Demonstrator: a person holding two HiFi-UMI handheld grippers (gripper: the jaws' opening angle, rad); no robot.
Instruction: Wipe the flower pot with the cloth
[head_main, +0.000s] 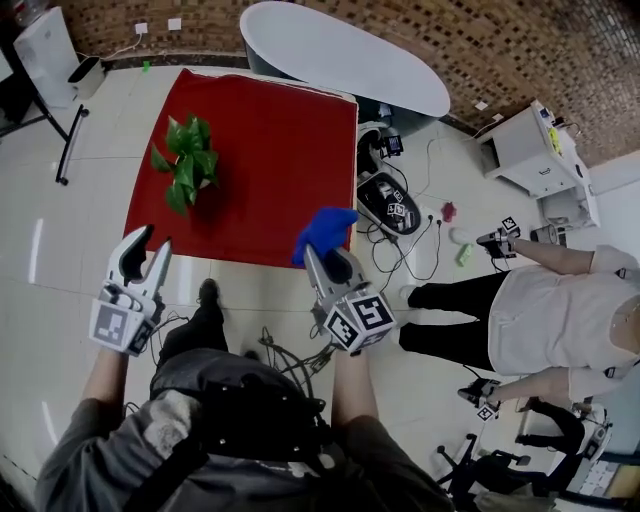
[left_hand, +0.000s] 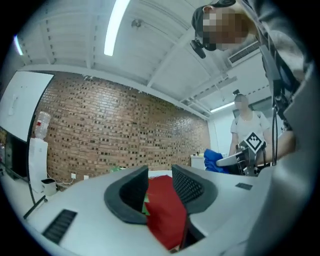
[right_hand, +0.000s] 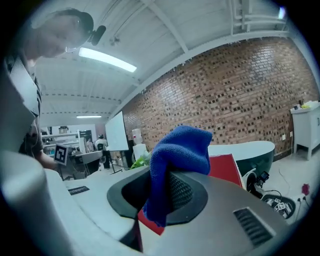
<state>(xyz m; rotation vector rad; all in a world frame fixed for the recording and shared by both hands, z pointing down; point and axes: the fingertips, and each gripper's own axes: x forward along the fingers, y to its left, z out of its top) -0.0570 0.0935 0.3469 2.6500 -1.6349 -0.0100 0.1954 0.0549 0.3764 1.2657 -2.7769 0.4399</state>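
Right hand-held gripper (right_hand: 159, 192) on blue cloth (right_hand: 177, 150), bunched end upright, tail down

We hold both claws out ahead of us, side by side.
Our left claw (head_main: 152, 244) points level, its jaws a little apart with nothing gripped between them; our right claw (head_main: 320, 258) tips slightly downward, jaws clamped on a blue cloth (head_main: 325, 228).

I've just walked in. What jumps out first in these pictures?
The bright red table on the pale floor, with a leafy green plant toward its left side. Next, the vivid blue cloth pinched in the right claw by the table's near edge, while the left claw stands open and empty.
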